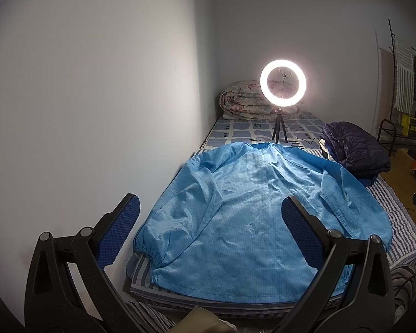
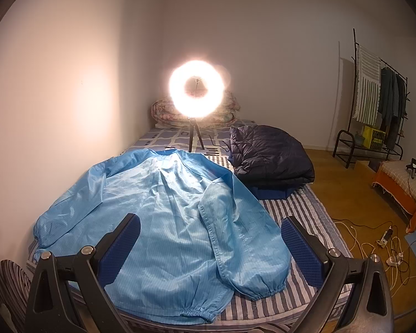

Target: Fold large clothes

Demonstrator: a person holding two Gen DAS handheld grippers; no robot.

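**While both tools hang apart, the jacket lies spread on the bed**

While the left tool (image 1: 210,222) and right tool (image 2: 208,238) are held above the near end of the bed (image 2: 313,222), fingers spread wide and gripping nothing, the blue jacket (image 1: 235,208) is seen flat beneath them, collar towards the ring light (image 1: 283,83), sleeves laid alongside.

Jacket (image 1: 235,216) spread on bed (image 2: 313,216), ring light (image 1: 283,83) behind
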